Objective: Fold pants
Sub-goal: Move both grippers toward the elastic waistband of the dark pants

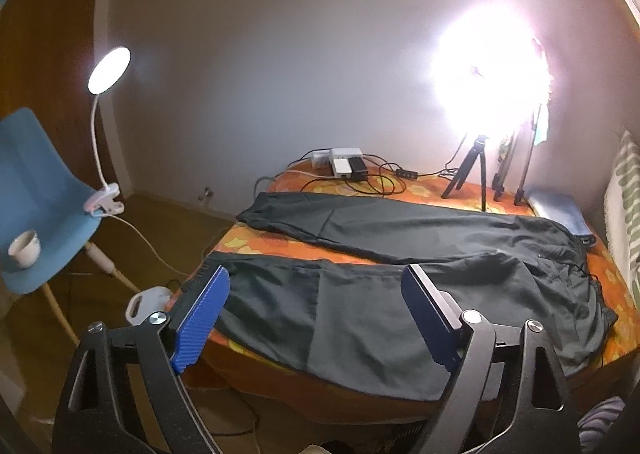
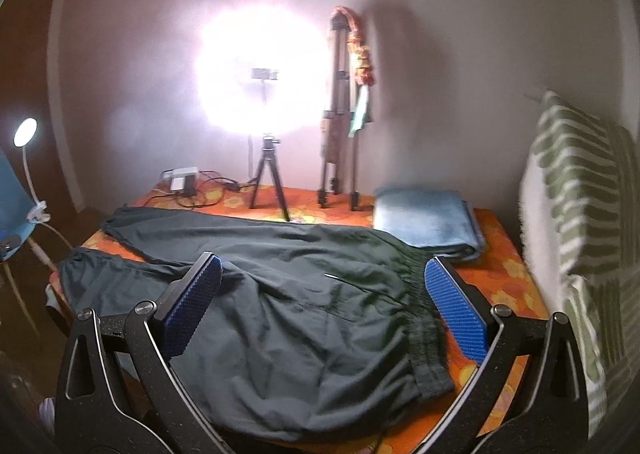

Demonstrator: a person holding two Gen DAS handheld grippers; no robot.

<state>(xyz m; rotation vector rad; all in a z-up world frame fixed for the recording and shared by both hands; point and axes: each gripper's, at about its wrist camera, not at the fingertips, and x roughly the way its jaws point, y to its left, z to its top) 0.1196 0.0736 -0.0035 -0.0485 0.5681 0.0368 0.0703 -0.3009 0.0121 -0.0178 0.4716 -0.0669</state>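
Note:
Dark green pants (image 1: pixel 400 286) lie spread flat on an orange flowered bed (image 1: pixel 280 244), both legs running to the left and the waistband at the right. In the left wrist view my left gripper (image 1: pixel 316 294) hovers open above the near leg, close to its cuff end, with nothing between its blue pads (image 1: pixel 202 318). In the right wrist view the pants (image 2: pixel 288 314) fill the middle, and their elastic waistband (image 2: pixel 424 330) lies near the right pad. My right gripper (image 2: pixel 320 290) stands open over the seat and waist area, holding nothing.
A lit ring light on a small tripod (image 2: pixel 266 173) and a taller folded tripod (image 2: pixel 340 113) stand at the bed's far edge, beside a power strip with cables (image 1: pixel 348 165). A folded blue cloth (image 2: pixel 428 221) lies far right. A blue chair (image 1: pixel 36 205) with a clip lamp (image 1: pixel 108 69) stands left.

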